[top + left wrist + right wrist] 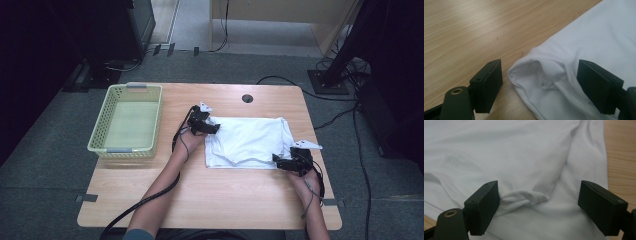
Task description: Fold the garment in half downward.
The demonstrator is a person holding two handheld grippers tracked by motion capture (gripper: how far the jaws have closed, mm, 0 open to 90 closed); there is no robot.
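Observation:
A white cloth (248, 141) lies loosely folded on the wooden table (200, 200), right of centre. My left gripper (214, 128) sits at the cloth's far left corner. In the left gripper view, the left gripper (540, 85) stands open, with a rounded fold of the cloth (586, 45) between its jaws and a gap on each side. My right gripper (278, 161) is at the cloth's near right corner. The right gripper view has the right gripper (539, 205) open too, and a small puckered fold of cloth (511, 152) lies between the jaws near one of them.
A pale green plastic basket (106, 122) stands with nothing in it at the table's left side. A round cable hole (247, 98) is at the far edge. Bare wood stretches along the near side. Cables trail across the floor beyond the table.

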